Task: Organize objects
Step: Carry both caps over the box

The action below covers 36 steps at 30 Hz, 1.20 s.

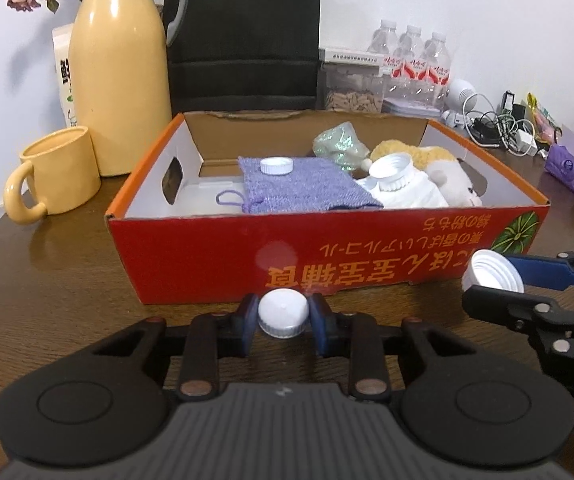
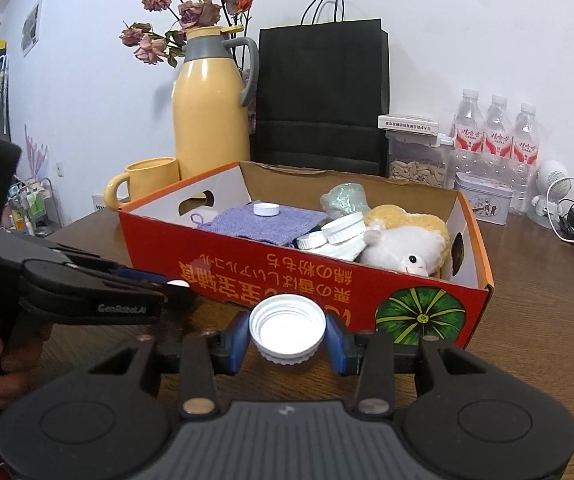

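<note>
Just in front of the red box, the left gripper pinches a small white cap between its blue pads. Beside it, the right gripper clamps a wider white lid, hollow side up. Inside the box lie a purple cloth, another cap and a plush toy. Behind it stand a yellow mug and thermos.

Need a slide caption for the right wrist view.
Right gripper holds a wide white threaded cap, open side up, before the red cardboard box.
</note>
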Motion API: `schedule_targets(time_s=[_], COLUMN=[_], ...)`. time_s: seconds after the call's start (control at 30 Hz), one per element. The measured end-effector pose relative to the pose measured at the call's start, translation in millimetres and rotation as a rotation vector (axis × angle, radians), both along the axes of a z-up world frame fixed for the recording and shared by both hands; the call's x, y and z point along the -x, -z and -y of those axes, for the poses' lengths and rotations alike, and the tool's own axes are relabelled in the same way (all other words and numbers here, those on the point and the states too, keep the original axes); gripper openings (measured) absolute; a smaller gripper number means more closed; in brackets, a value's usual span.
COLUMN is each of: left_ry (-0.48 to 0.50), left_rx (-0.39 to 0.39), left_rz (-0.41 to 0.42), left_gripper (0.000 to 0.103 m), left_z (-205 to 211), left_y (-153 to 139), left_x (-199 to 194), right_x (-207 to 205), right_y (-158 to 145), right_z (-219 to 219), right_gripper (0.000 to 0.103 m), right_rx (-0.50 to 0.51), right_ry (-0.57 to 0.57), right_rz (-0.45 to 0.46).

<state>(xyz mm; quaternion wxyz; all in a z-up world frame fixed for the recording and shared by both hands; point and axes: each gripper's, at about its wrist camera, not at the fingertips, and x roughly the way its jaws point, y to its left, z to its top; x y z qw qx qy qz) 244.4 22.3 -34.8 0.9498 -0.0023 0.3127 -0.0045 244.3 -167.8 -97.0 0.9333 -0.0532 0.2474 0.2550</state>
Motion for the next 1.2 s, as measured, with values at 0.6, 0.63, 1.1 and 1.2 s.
schedule_targets(time_s=[0.6, 0.63, 1.1, 1.2], left_ry=[0.022, 0.022, -0.044, -0.045], left_rx=[0.009, 0.008, 0.009, 0.007], left_rz=[0.243, 0.252, 0.327, 0.296], left_gripper=[0.029, 0.029, 0.029, 0.029], left_z=[1, 2, 1, -2], left_y=[-68, -71, -85, -76], left_x=[6, 3, -53, -63], right_x=[-12, -15, -79, -91], right_y=[-40, -43, -54, -42], right_z=[-21, -25, -47, -45], right_gripper=[0.039, 0.039, 0.039, 0.039], right_rx=[0.013, 0.011, -0.005, -0.004], right_ry=[0.006, 0.008, 0.106, 0.113], right_rz=[0.148, 0.158, 0.202, 0.159])
